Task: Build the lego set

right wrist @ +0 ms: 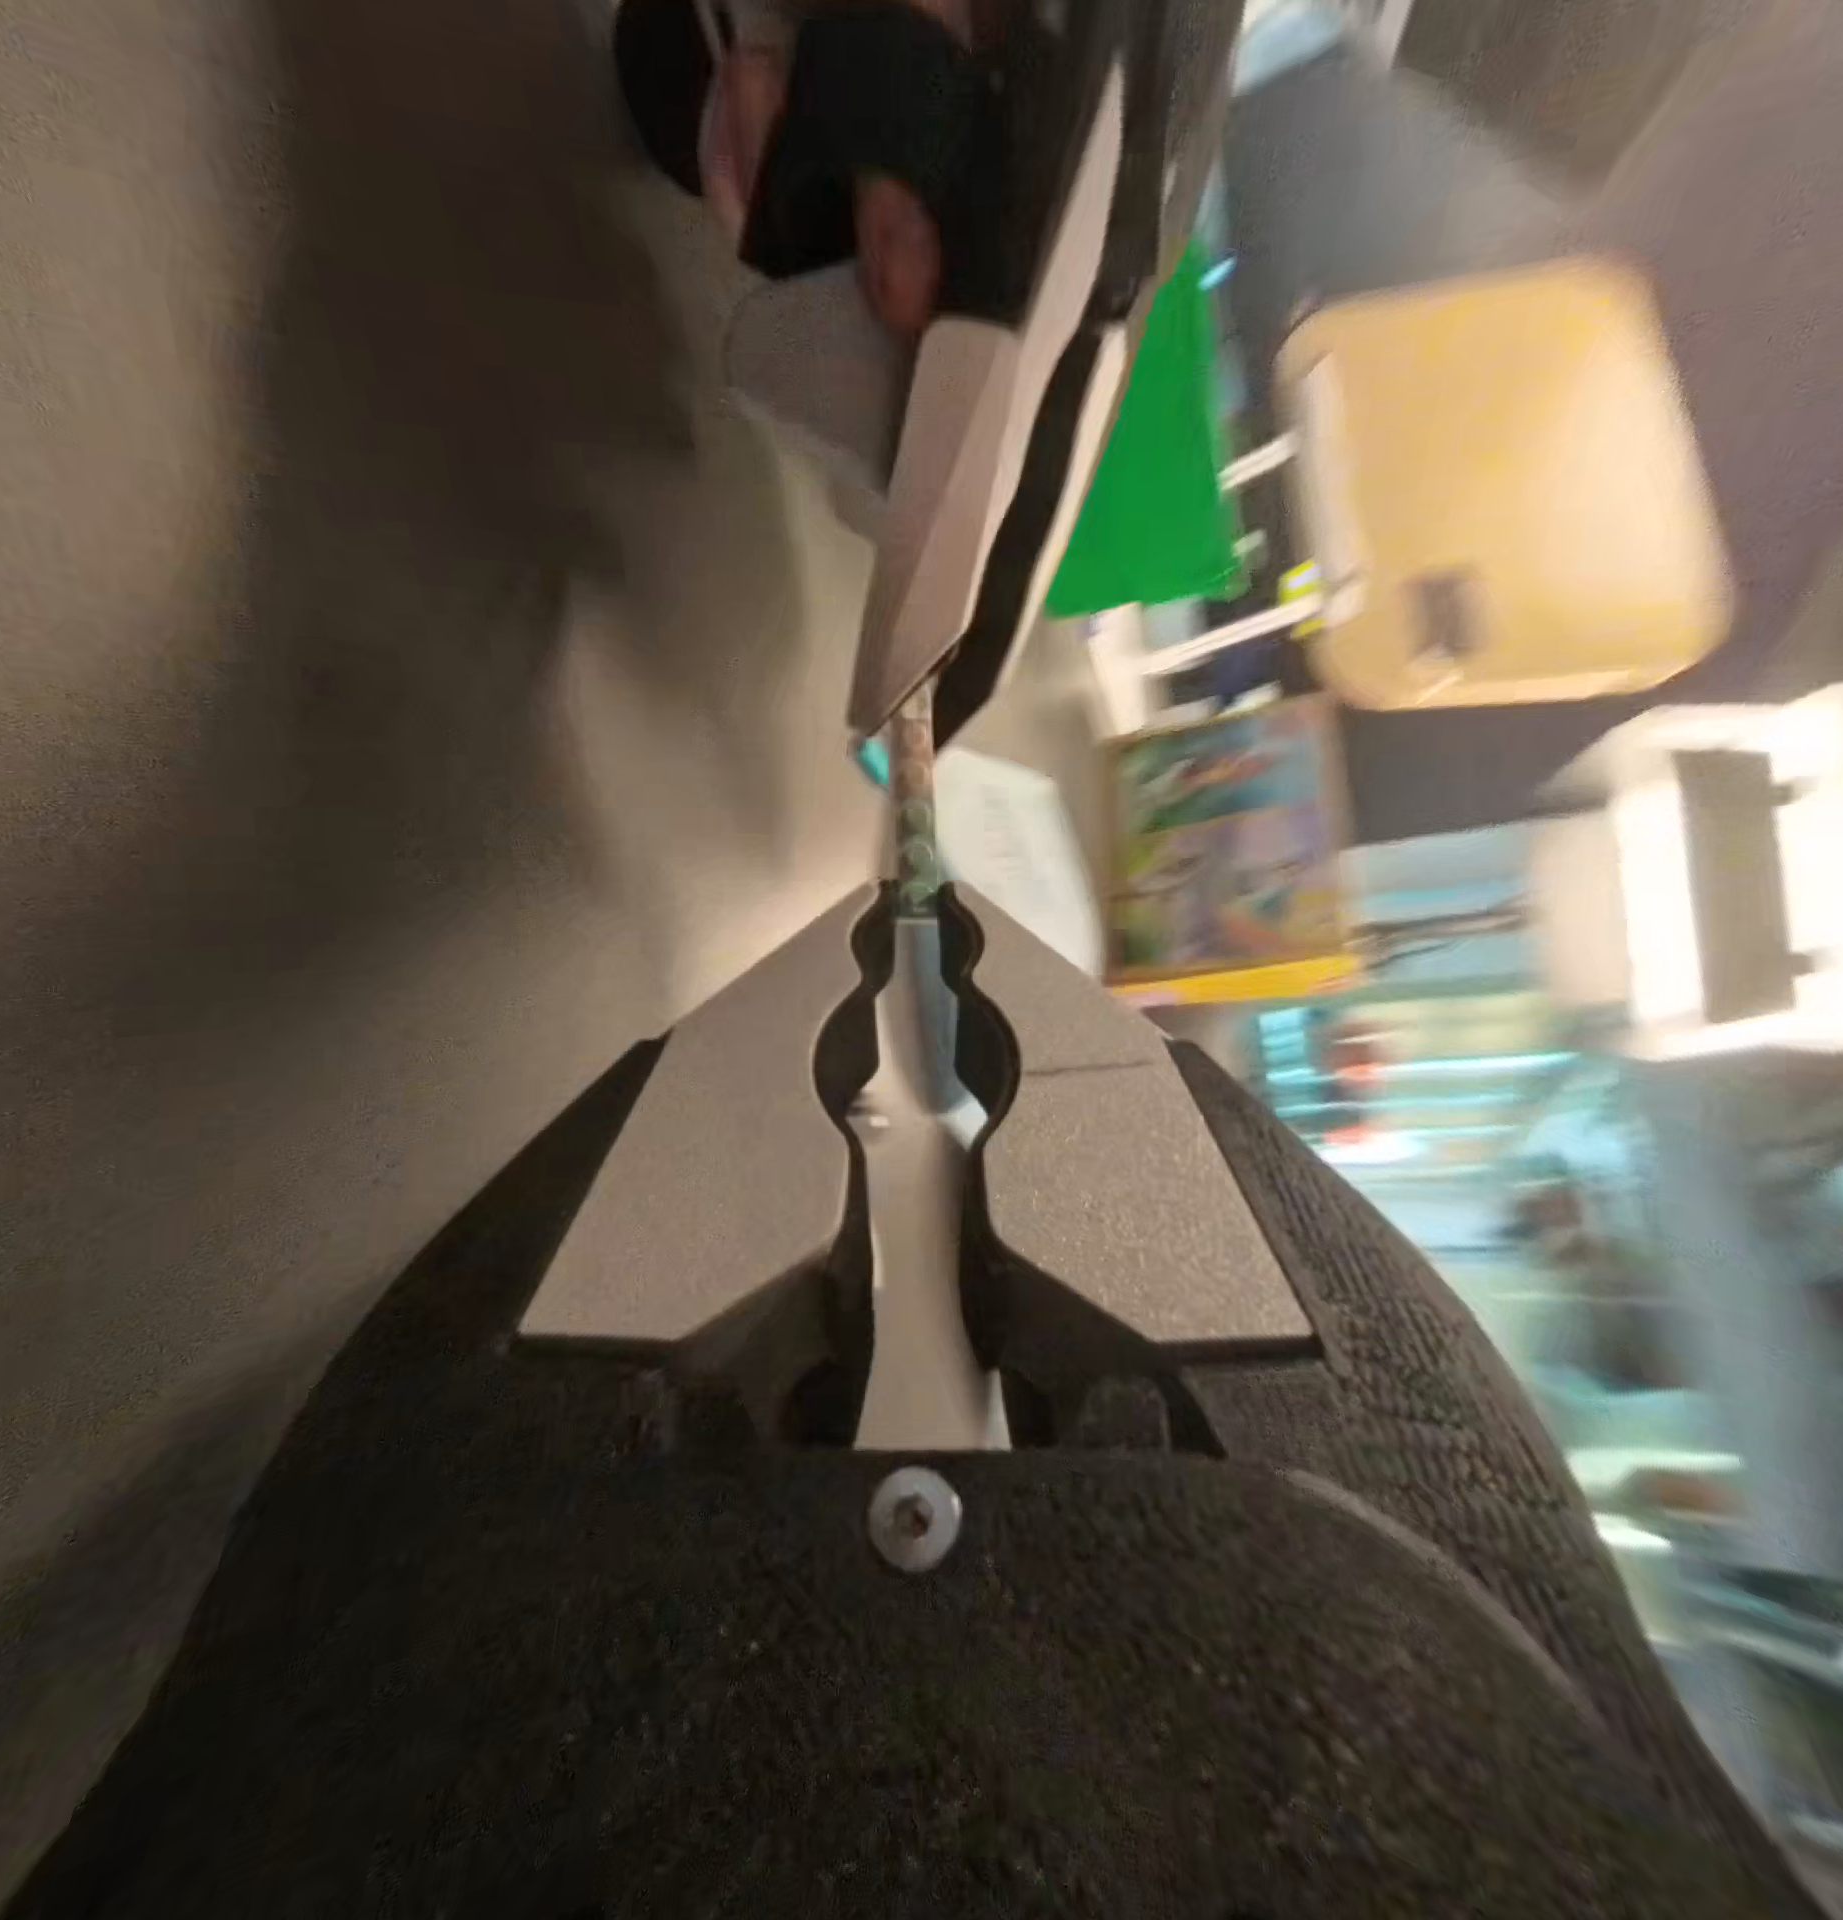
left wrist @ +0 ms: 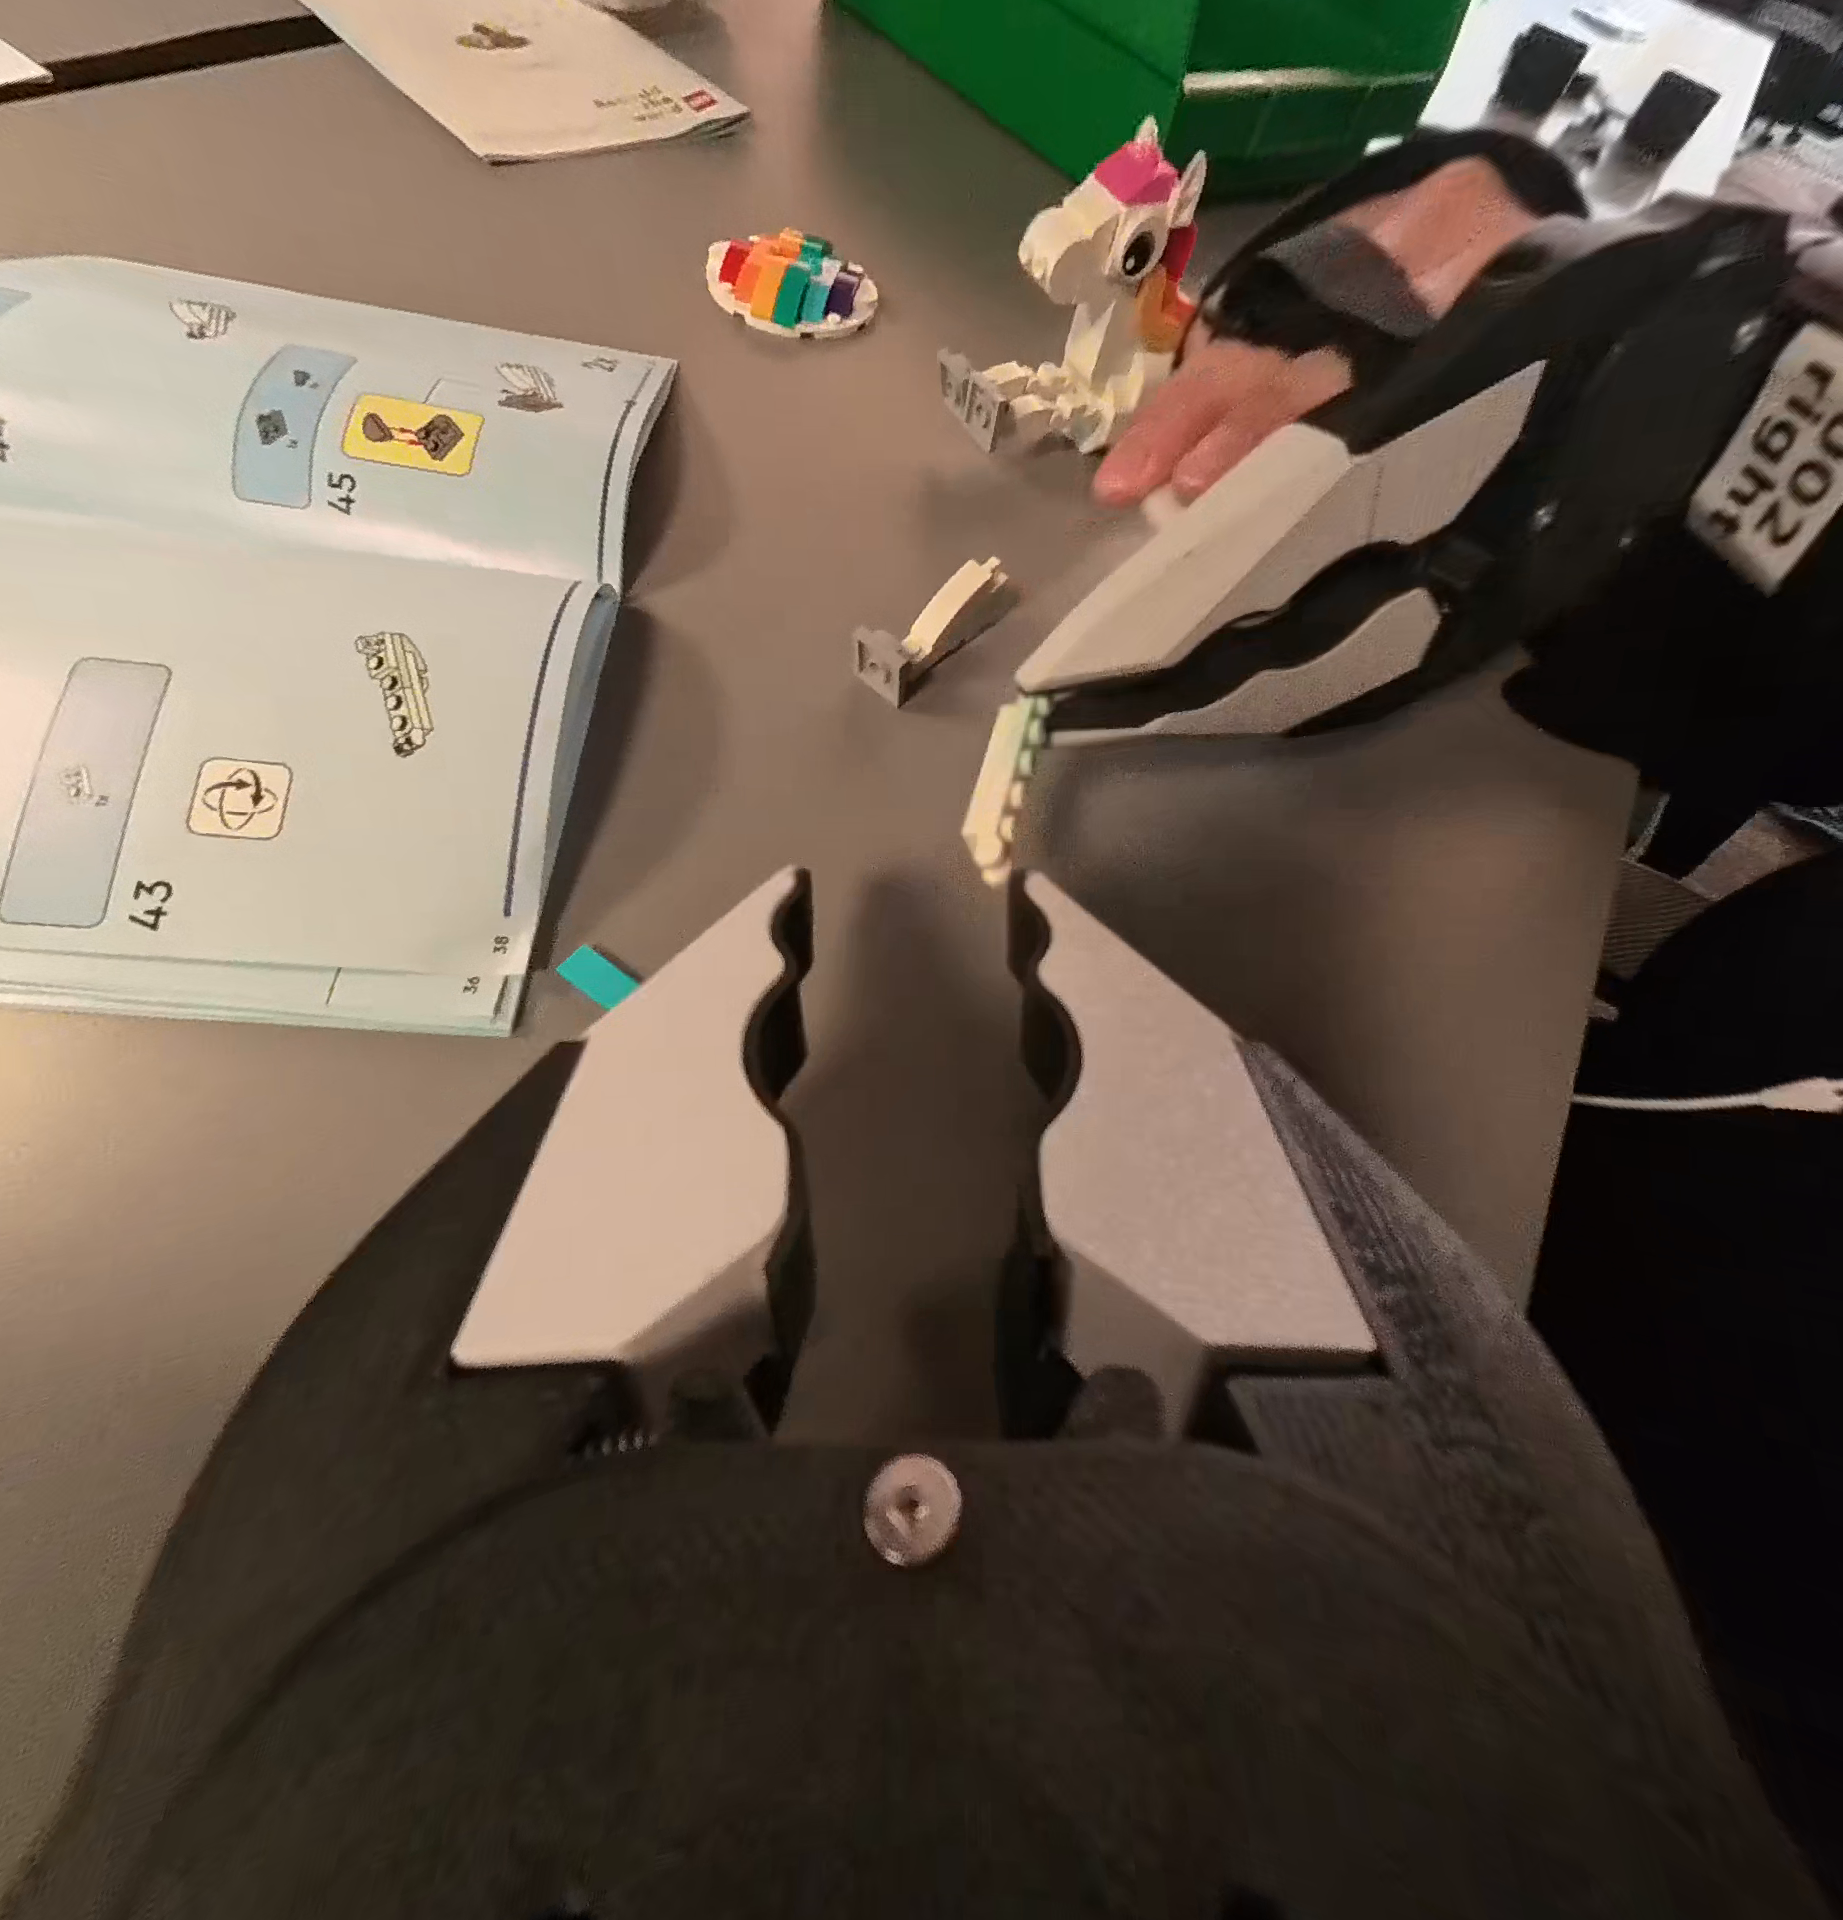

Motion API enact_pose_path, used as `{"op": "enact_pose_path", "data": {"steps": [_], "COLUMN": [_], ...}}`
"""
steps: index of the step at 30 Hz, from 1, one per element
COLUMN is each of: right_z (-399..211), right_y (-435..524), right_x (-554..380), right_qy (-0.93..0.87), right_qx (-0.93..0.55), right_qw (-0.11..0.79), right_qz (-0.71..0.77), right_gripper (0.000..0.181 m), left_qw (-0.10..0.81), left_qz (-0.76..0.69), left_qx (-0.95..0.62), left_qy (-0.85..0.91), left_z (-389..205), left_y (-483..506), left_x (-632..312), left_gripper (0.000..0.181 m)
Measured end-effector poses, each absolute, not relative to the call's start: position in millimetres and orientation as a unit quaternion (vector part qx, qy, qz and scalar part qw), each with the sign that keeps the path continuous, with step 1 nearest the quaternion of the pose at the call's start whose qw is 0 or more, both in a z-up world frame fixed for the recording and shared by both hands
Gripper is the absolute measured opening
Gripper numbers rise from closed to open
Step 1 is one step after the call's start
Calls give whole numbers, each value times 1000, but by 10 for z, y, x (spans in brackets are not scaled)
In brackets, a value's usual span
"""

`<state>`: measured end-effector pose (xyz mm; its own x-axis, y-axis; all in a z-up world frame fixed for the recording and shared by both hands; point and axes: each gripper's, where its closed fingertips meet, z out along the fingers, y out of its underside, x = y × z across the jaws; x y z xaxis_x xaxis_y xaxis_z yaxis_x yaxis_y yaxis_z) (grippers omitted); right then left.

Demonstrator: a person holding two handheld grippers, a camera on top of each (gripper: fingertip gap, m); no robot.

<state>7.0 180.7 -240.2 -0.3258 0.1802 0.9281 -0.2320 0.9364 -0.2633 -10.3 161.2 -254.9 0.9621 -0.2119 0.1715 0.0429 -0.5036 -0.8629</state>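
My left gripper [left wrist: 912,894] is open and empty above the grey table [left wrist: 844,499]. My right gripper [left wrist: 1031,701] reaches in from the right, shut on a slim white lego plate piece [left wrist: 1000,795]. The piece hangs down from its tips, and its free end sits just beside my left gripper's right fingertip [left wrist: 1031,904]. In the blurred right wrist view, the right gripper [right wrist: 912,899] pinches the piece [right wrist: 915,821], which points toward the left gripper [right wrist: 901,717]. A white unicorn build [left wrist: 1104,301] with a pink mane stands at the back.
An open instruction booklet [left wrist: 273,623] lies on the left, with a teal tile [left wrist: 597,977] by its corner. A rainbow on a round white plate [left wrist: 792,286], a grey bracket with a white curved piece [left wrist: 927,644] and small grey brackets [left wrist: 974,400] lie mid-table. A green box [left wrist: 1156,83] stands behind.
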Motion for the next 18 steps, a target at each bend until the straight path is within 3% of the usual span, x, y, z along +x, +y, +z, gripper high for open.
{"op": "enact_pose_path", "data": {"steps": [1, 11, 12, 15, 18], "right_z": [-2392, -2393, -2439, -2525, -2362], "right_y": [1819, 1747, 1753, 1753, 1728], "right_x": [75, 101, 108, 151, 137], "right_qy": [-785, -757, -776, -828, -786], "right_qx": [46, 117, 84, -91, -266], "right_qw": [601, 637, 613, 473, 323], "right_qz": [146, 90, 124, 286, 455], "right_gripper": [6, 6, 6, 35, 35], "left_qw": [495, 503, 507, 515, 508], "left_qz": [-131, -116, -84, 55, 177], "left_qx": [-857, -850, -849, -833, -794], "left_qy": [53, 107, 124, 193, 283], "left_z": [-2558, -2542, -2549, -2531, -2494], "left_y": [1608, 1646, 1657, 1681, 1682], "left_x": [-83, 75, 47, -79, -78], "left_gripper": [32, 9, 9, 9, 9]}}
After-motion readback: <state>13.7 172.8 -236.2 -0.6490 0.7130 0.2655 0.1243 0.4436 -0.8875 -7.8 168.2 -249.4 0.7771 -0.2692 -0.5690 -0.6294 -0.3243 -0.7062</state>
